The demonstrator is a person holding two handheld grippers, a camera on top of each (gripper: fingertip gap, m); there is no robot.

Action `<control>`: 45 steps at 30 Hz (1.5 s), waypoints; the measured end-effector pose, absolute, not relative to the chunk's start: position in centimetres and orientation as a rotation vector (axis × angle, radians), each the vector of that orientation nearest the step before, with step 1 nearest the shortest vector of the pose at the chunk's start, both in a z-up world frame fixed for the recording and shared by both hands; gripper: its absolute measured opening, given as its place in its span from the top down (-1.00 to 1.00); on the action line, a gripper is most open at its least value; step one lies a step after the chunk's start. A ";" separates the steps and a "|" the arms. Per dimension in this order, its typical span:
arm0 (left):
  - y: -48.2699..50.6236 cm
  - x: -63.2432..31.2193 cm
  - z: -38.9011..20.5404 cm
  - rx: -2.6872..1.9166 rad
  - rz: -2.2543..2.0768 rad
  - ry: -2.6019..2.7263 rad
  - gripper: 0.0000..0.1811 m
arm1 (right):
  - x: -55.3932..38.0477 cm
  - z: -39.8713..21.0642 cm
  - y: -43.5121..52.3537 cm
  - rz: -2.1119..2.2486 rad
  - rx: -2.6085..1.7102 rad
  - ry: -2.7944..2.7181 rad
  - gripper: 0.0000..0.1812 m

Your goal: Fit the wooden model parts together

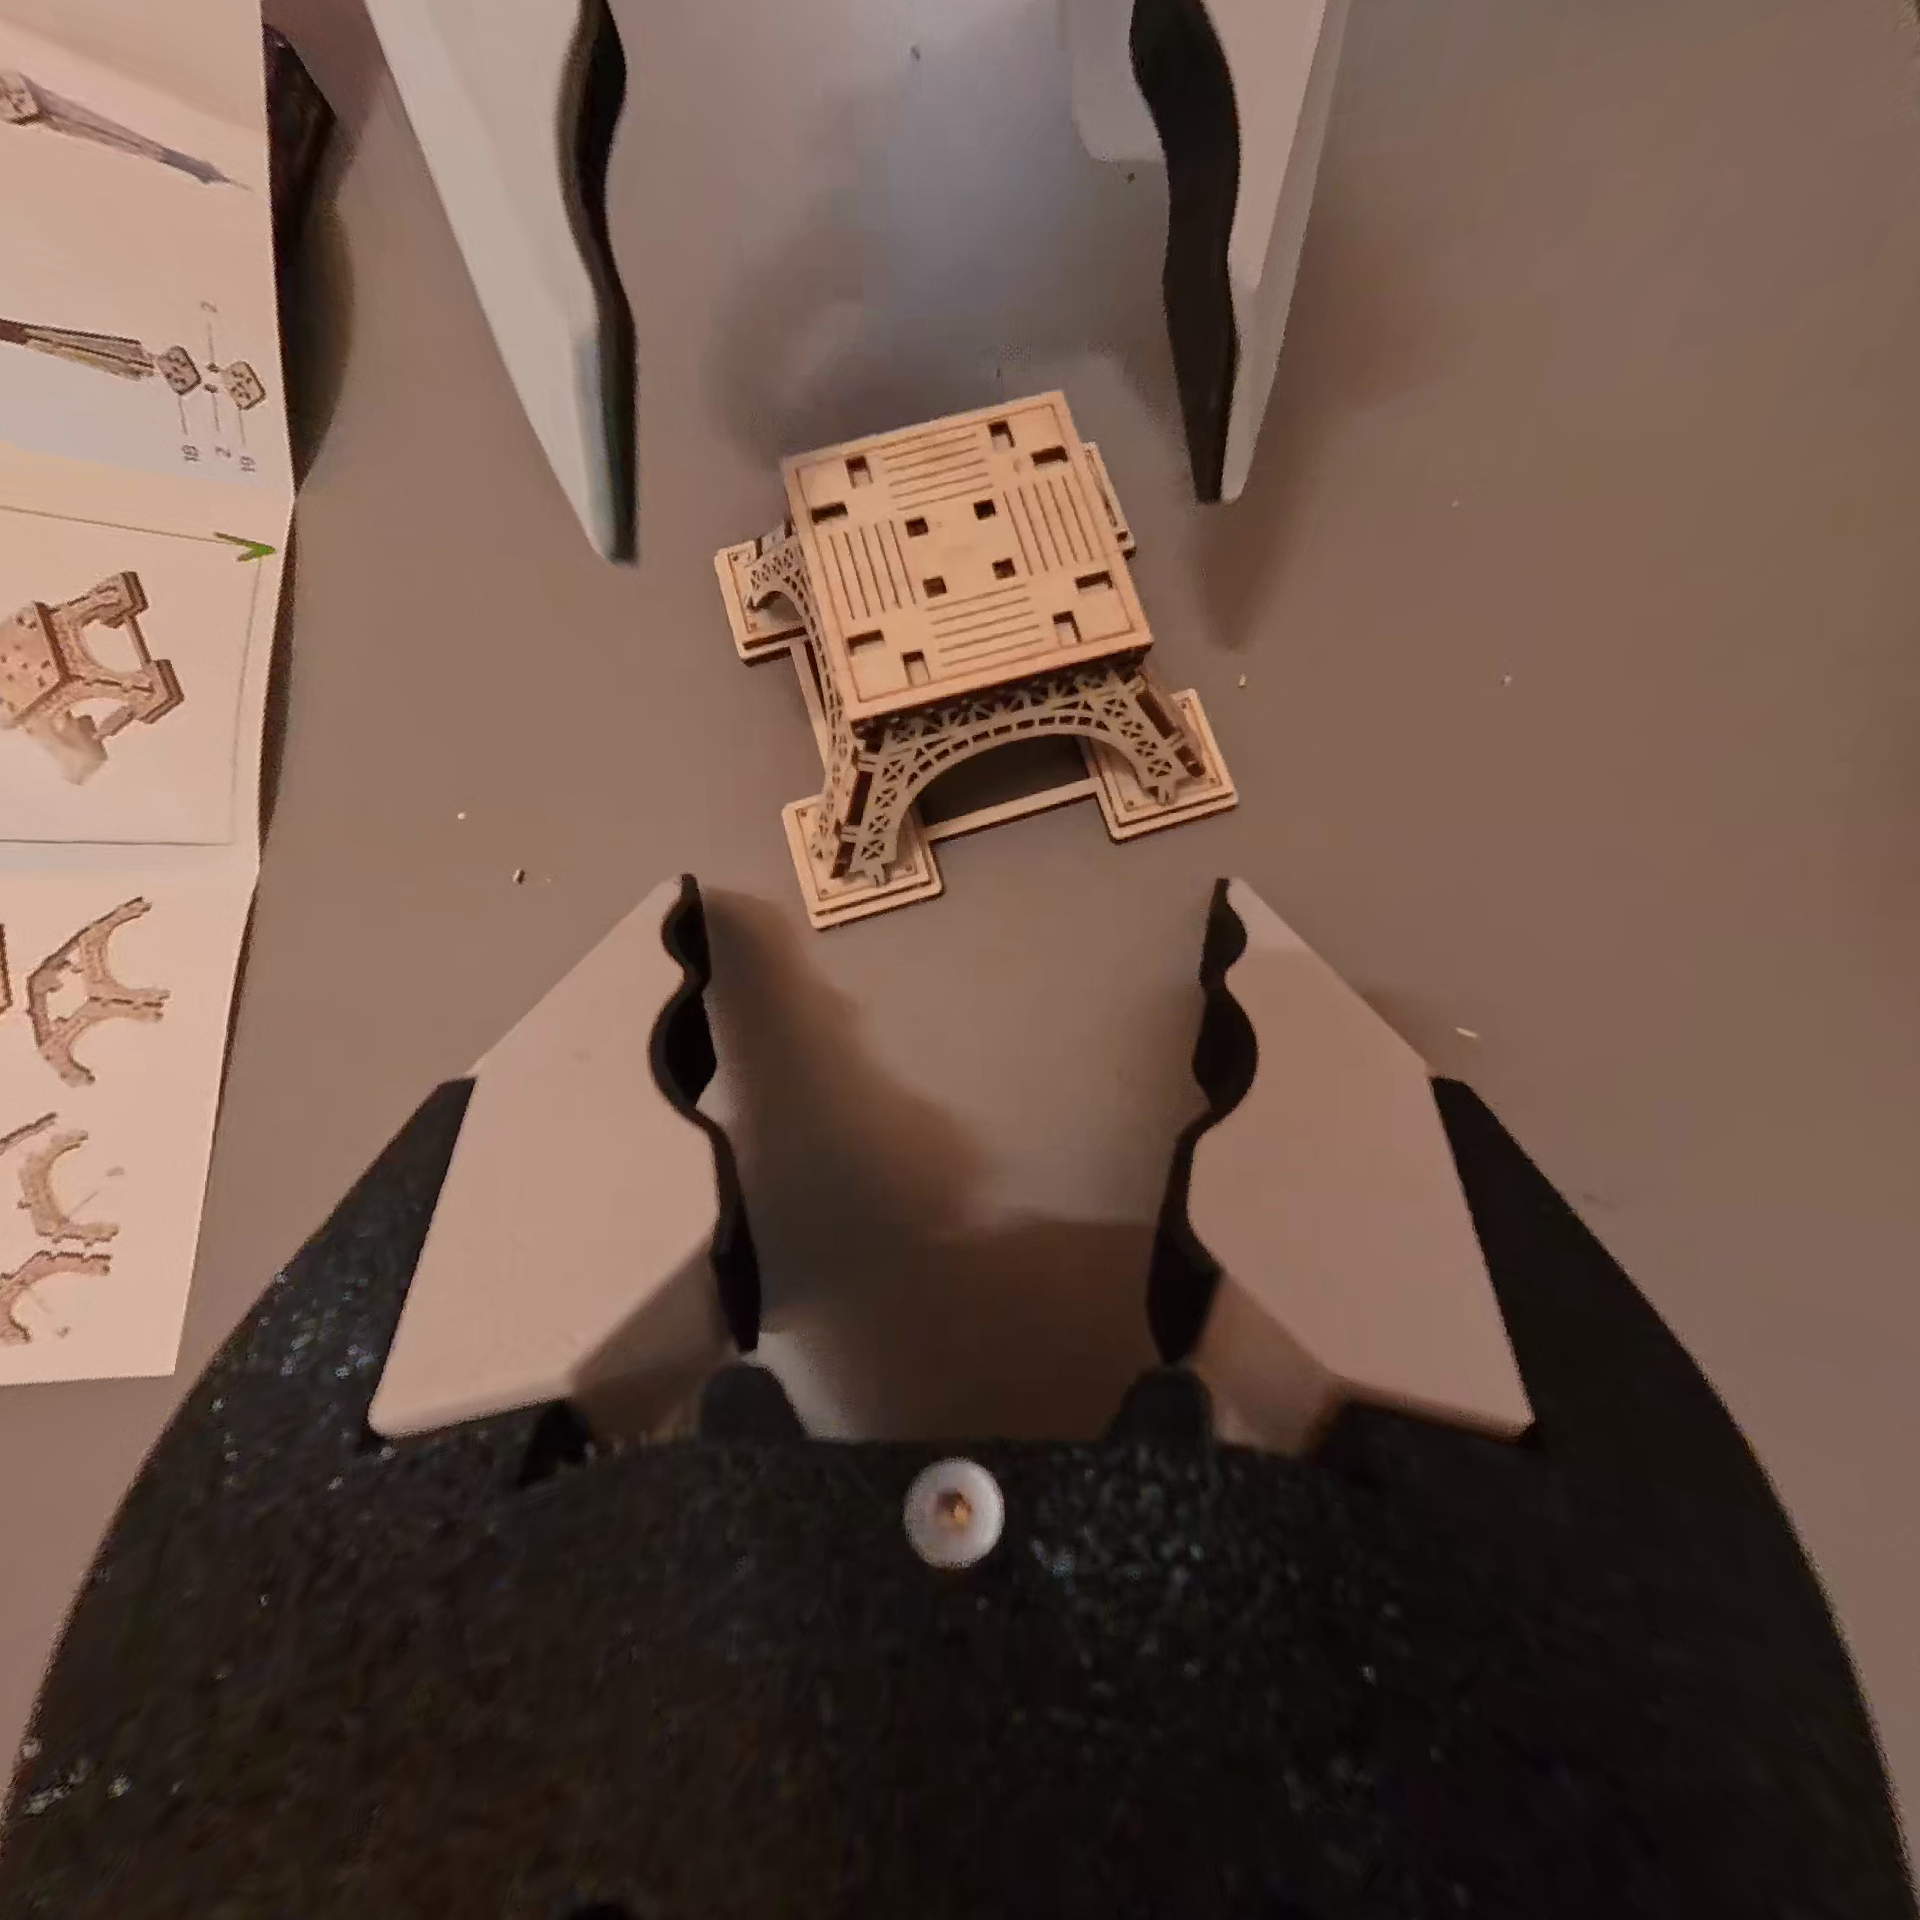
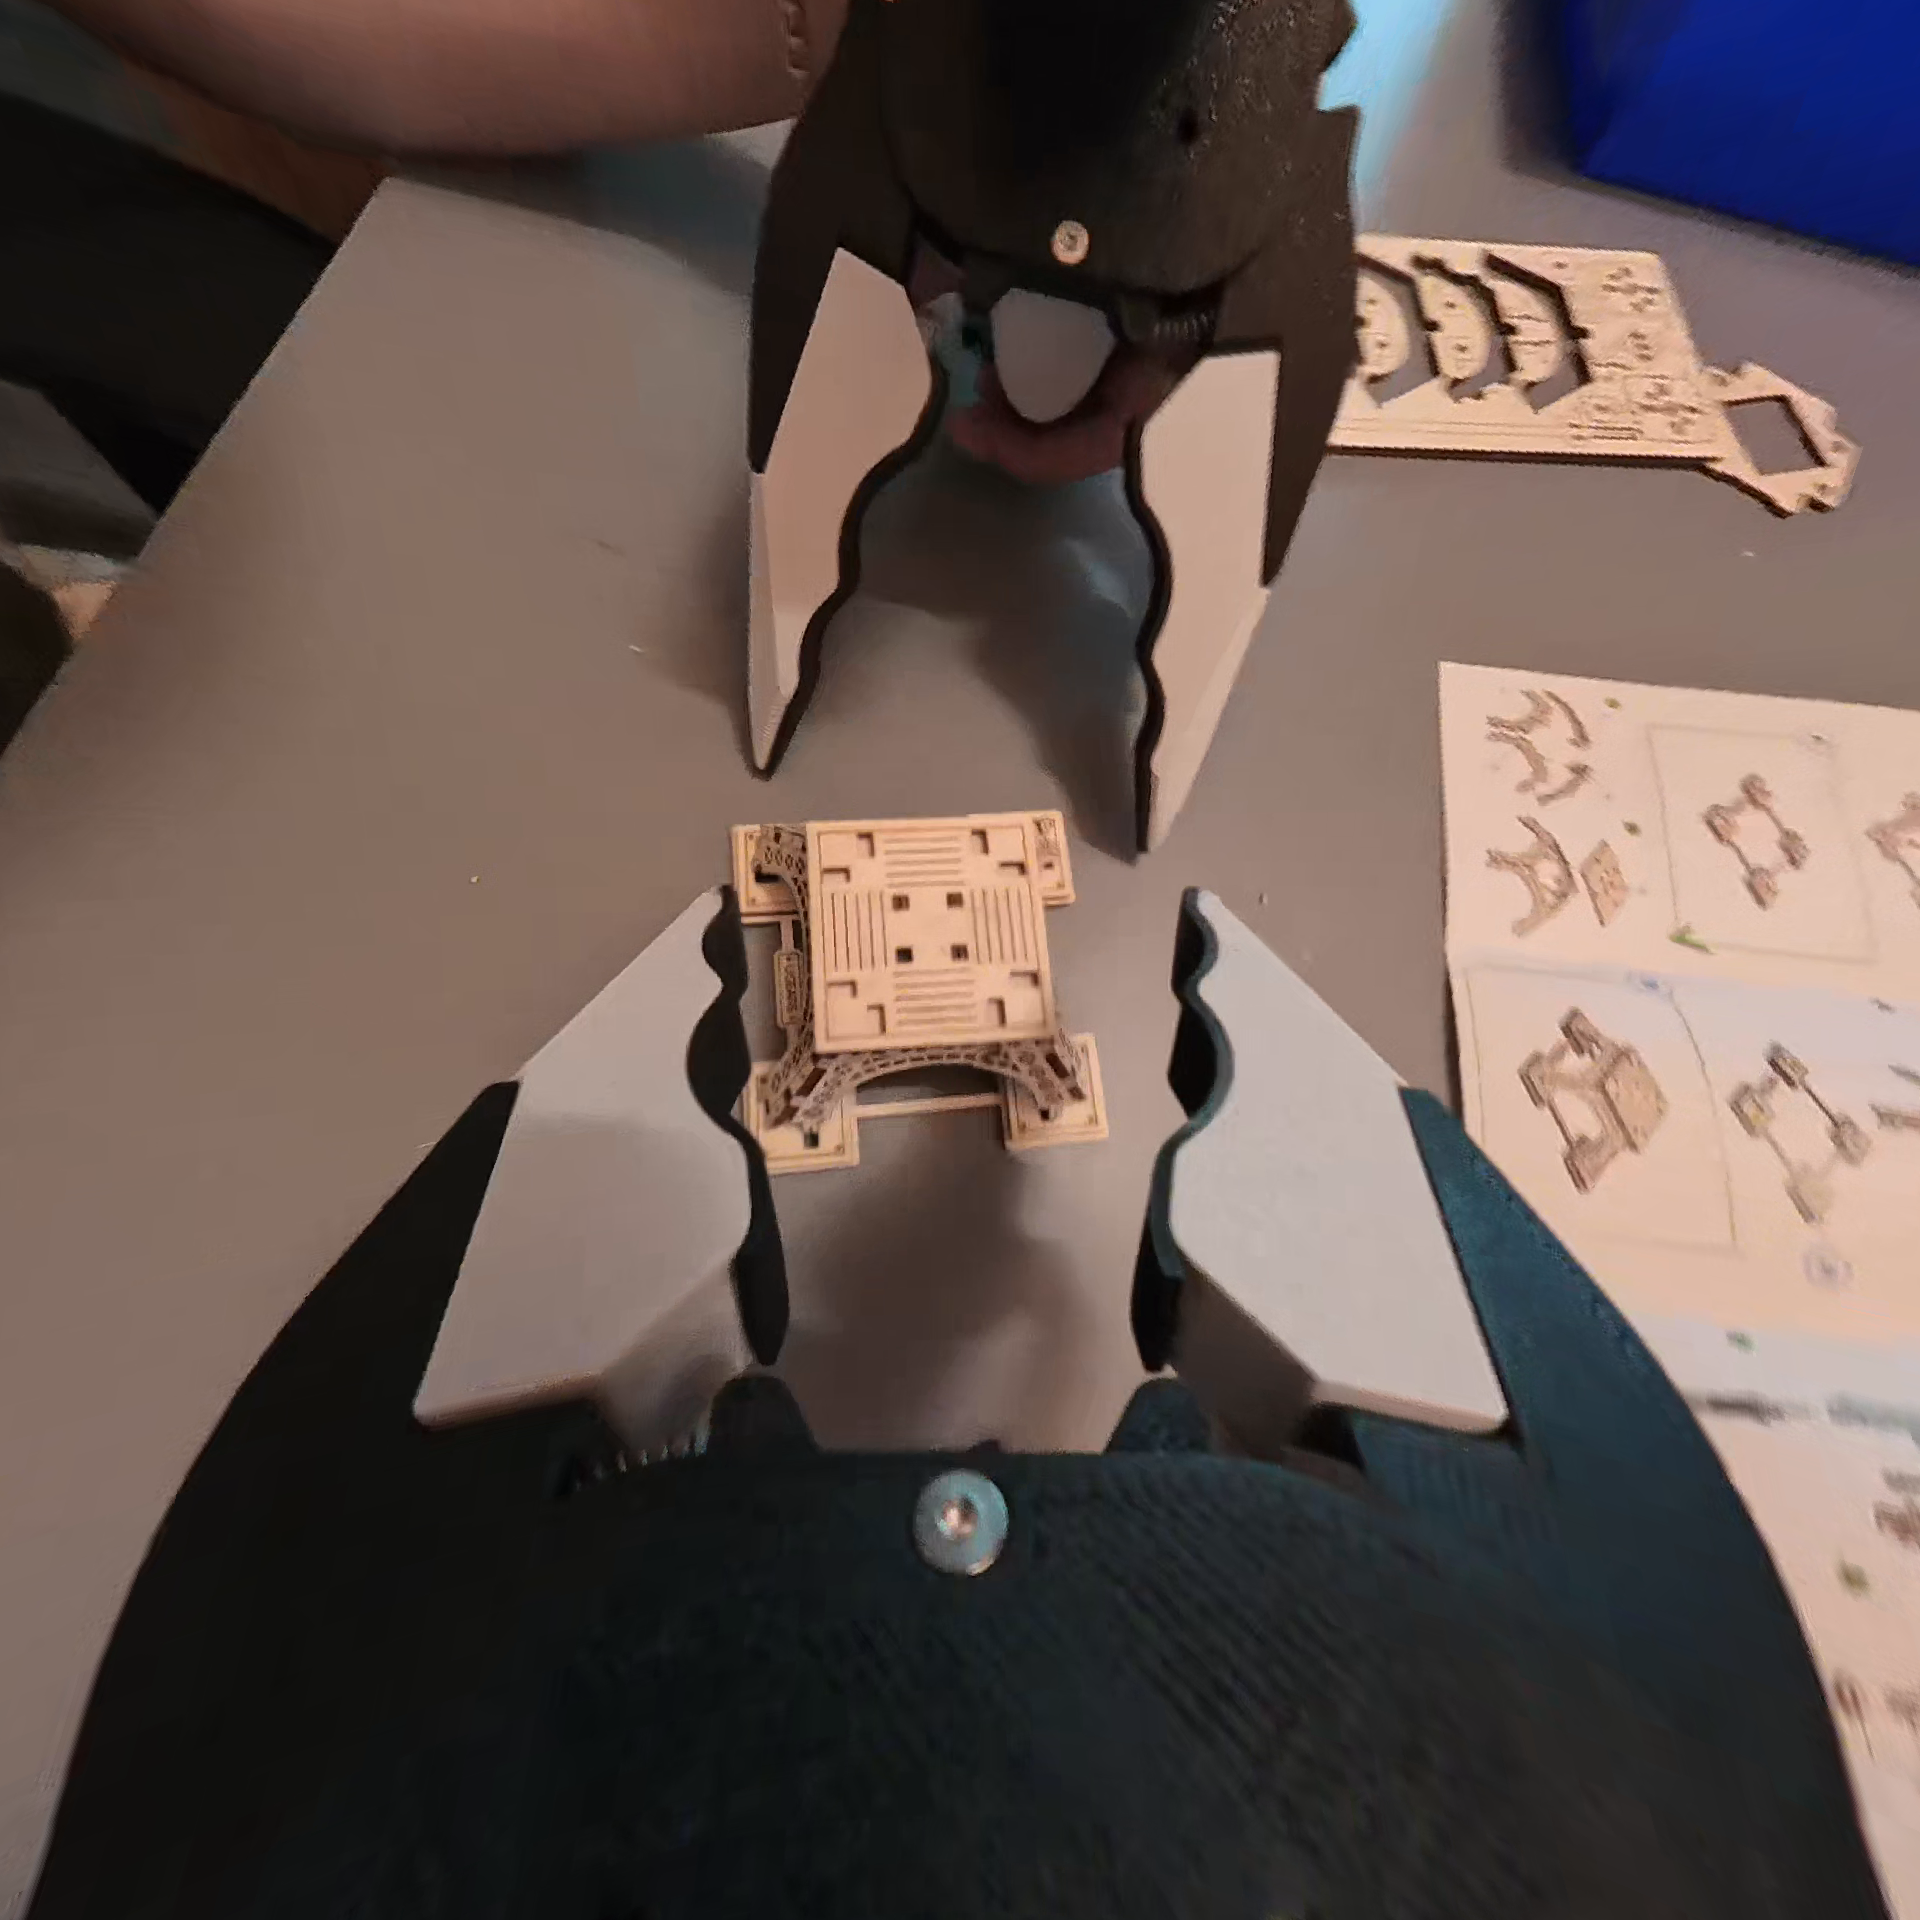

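Wooden and pale, the tower base [image 1: 971, 665] stands upright on the grey table [image 1: 1558, 727], directly ahead of the left gripper [image 1: 951, 894] and just beyond its fingertips, on the line between its 2 fingers. It has 4 lattice legs on a flat footed frame and a square slotted deck on top, so it has no real long axis. The right gripper [image 2: 951, 904] faces it from the opposite side; in its own view the base lies straight ahead, and the fingertip on the picture's left overlaps the base's near edge, though whether it touches cannot be told. That makes the right gripper look the nearer of the 2. Both grippers are spread wide, wider than the deck, and both are empty. An instruction sheet [image 1: 114, 665] lies off to the left gripper's left side, and a punched-out wooden parts sheet [image 2: 1558, 374] lies well beyond the base from the right gripper, past the left gripper. No loose part is in either grasp, so the next piece probably has to be fetched.
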State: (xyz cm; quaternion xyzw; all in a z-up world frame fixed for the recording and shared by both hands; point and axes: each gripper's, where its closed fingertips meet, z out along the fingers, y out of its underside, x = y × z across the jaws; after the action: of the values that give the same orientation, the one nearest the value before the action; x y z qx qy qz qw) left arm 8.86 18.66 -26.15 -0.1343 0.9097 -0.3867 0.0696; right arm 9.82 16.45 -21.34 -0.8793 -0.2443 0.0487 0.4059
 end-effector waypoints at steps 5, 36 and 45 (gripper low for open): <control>18.7 8.8 -26.2 -0.406 -1.181 2.748 -0.01 | 9.1 -23.4 16.8 0.192 -2.291 -0.753 0.25; 18.6 8.7 -26.3 -0.402 -1.187 2.759 0.01 | 9.6 -24.5 15.7 0.256 -2.257 -0.769 0.40; 18.6 8.7 -26.3 -0.403 -1.187 2.759 0.01 | 9.4 -24.5 15.5 0.231 -2.253 -0.798 0.40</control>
State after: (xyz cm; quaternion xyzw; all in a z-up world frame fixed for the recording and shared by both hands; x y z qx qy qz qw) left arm 8.72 18.58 -26.30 -0.1327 0.9090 -0.3911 0.0554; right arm 9.36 15.55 -24.54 -0.8746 -0.3099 0.0895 0.3619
